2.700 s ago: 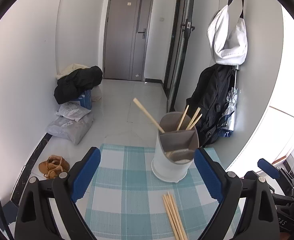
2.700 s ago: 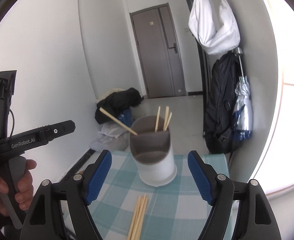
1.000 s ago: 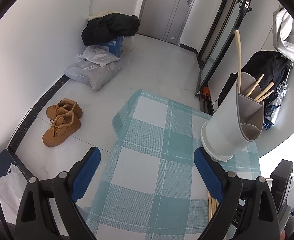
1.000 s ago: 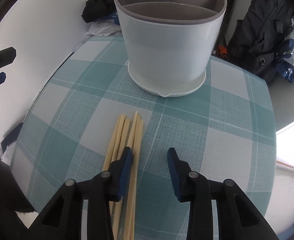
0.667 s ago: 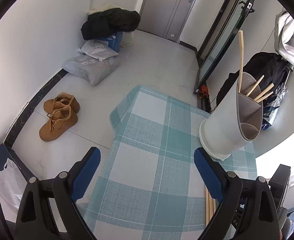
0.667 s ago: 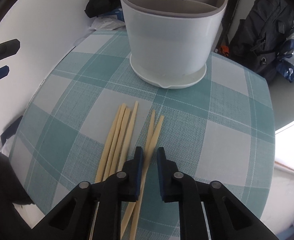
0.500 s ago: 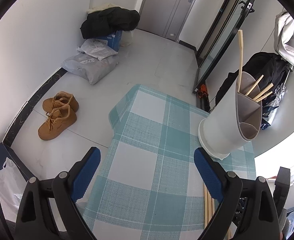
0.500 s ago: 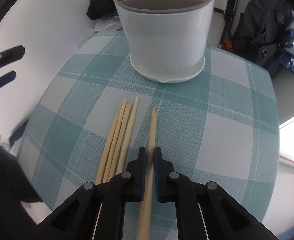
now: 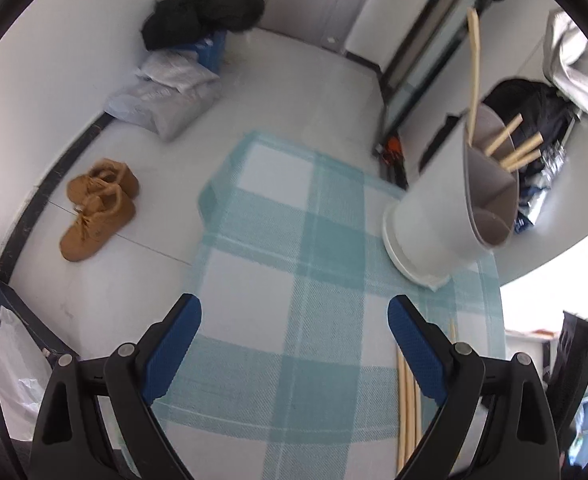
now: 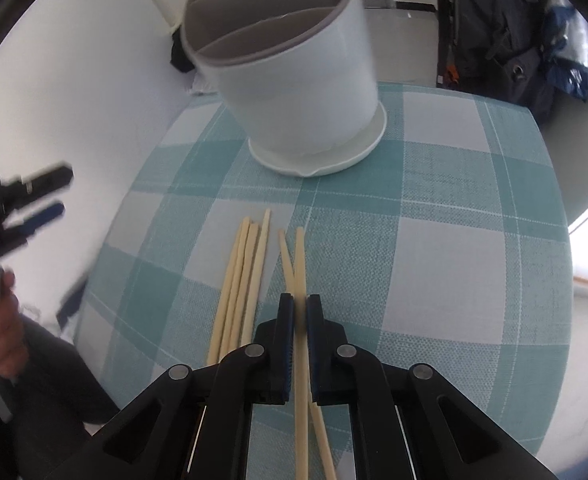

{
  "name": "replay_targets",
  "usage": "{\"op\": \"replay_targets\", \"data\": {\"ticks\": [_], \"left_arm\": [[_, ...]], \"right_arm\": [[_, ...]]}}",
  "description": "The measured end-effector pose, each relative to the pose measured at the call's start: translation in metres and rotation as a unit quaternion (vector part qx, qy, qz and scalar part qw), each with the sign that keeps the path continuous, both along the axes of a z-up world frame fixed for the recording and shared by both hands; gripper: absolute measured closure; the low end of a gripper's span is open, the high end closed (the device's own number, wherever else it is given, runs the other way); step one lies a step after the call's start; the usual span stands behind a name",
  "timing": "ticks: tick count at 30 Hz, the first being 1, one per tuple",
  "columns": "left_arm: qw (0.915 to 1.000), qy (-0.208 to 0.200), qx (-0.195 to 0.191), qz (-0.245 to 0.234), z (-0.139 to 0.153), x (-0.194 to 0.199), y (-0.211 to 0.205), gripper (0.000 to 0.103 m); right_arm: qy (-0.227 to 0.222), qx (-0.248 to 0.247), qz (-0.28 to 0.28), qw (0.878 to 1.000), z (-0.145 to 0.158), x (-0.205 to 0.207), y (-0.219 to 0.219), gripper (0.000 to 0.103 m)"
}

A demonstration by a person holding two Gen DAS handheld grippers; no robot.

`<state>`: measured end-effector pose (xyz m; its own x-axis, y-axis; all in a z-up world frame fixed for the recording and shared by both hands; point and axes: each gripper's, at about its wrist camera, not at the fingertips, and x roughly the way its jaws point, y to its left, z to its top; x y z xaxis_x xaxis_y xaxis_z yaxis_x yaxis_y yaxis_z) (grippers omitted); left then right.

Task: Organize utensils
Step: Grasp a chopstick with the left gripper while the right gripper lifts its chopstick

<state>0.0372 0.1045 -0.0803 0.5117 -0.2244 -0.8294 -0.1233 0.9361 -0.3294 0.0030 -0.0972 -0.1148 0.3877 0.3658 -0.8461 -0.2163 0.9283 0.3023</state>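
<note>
Where the right gripper sits nearest the lens, its blue pads are seen clamped on two crossed chopsticks lying on the checked desk. Just beside them, to the left, four more chopsticks are laid together. Farther back, a white holder stands upright on the desk with chopsticks in it. The left gripper is held wide apart, with nothing between its pads.

6 chopsticks on cloth, 1 holder, 2 shoes.
</note>
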Motion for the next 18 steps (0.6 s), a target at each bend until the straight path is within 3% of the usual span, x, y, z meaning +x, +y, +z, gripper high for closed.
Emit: {"op": "replay_targets", "data": {"ticks": [7,12,14,18], "left_arm": [[0.995,0.03,0.03,-0.09,-0.017,-0.004,-0.051,0.011],[0.9886,0.064,0.043,-0.13,-0.033,-0.009,-0.084,0.011],[0.9865,0.071,0.057,-0.137,-0.038,-0.01,-0.093,0.011],[0.9827,0.081,0.089,-0.141,-0.046,-0.014,-0.104,0.011]], "right_arm": [[-0.02,0.131,-0.073,0.988,0.009,0.002,-0.044,0.098],[-0.05,0.211,-0.14,0.966,0.016,-0.009,-0.076,0.098],[-0.068,0.229,-0.166,0.957,0.021,-0.013,-0.086,0.098],[-0.099,0.228,-0.179,0.952,0.032,-0.019,-0.09,0.098]]}}
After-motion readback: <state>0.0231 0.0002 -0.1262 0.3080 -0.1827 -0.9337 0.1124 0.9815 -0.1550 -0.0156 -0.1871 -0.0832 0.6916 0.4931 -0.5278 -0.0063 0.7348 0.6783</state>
